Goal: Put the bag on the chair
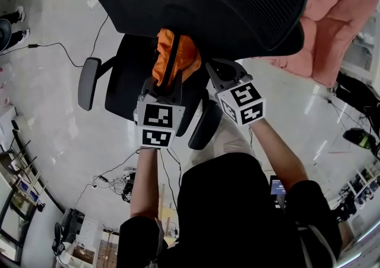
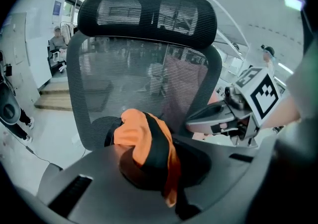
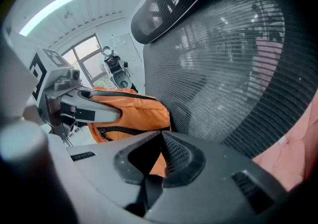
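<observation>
An orange bag [image 1: 178, 53] with black straps hangs just above the black seat [image 1: 127, 76] of a mesh-backed office chair [image 1: 225, 5]. My left gripper [image 1: 168, 85] is shut on a bunch of the bag's orange and black fabric [image 2: 141, 128], close to the backrest [image 2: 139, 69]. My right gripper [image 1: 215, 73] comes in from the right side of the bag [image 3: 134, 111]. Its jaws are closed, with a black strap [image 3: 153, 188] running down from between them. Each gripper shows in the other's view: the right gripper [image 2: 218, 116] and the left gripper [image 3: 94, 111].
The chair's armrests [image 1: 89, 82] [image 1: 205, 124] flank the seat. A pink padded cover [image 1: 338, 17] lies to the right of the chair. Cables [image 1: 71, 53] trail over the pale floor at left. A person's feet [image 1: 12, 23] stand at the far left.
</observation>
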Available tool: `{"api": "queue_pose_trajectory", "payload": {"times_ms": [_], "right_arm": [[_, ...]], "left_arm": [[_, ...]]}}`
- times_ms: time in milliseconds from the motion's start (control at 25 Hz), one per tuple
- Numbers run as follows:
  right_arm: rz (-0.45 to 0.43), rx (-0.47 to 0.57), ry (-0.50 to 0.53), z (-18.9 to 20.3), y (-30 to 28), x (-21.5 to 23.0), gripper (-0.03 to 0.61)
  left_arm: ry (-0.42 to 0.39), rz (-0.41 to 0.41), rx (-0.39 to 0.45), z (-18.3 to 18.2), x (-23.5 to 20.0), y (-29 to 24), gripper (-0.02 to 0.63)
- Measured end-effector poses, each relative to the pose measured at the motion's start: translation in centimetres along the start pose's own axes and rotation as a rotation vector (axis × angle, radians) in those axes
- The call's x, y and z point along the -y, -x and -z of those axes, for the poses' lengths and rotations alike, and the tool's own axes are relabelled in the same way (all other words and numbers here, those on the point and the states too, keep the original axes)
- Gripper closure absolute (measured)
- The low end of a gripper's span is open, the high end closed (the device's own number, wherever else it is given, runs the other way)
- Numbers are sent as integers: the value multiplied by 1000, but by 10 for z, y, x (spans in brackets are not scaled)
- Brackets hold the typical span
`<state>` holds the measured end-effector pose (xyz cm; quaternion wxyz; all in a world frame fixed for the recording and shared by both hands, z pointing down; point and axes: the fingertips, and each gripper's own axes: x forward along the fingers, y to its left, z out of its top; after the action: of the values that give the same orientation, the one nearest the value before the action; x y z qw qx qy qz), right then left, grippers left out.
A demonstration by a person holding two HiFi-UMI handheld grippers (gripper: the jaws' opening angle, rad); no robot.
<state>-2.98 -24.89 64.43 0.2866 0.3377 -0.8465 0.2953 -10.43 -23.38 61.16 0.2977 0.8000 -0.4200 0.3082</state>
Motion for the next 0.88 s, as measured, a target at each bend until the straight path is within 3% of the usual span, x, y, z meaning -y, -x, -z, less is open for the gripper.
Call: {"api": "queue_pose_trajectory", "payload": {"times_ms": [880], "right_arm": [[-15,-46,-16,9,-34,-2,577]], "left_arm": [[-32,-47,49,-17,-57,-23,600]]}}
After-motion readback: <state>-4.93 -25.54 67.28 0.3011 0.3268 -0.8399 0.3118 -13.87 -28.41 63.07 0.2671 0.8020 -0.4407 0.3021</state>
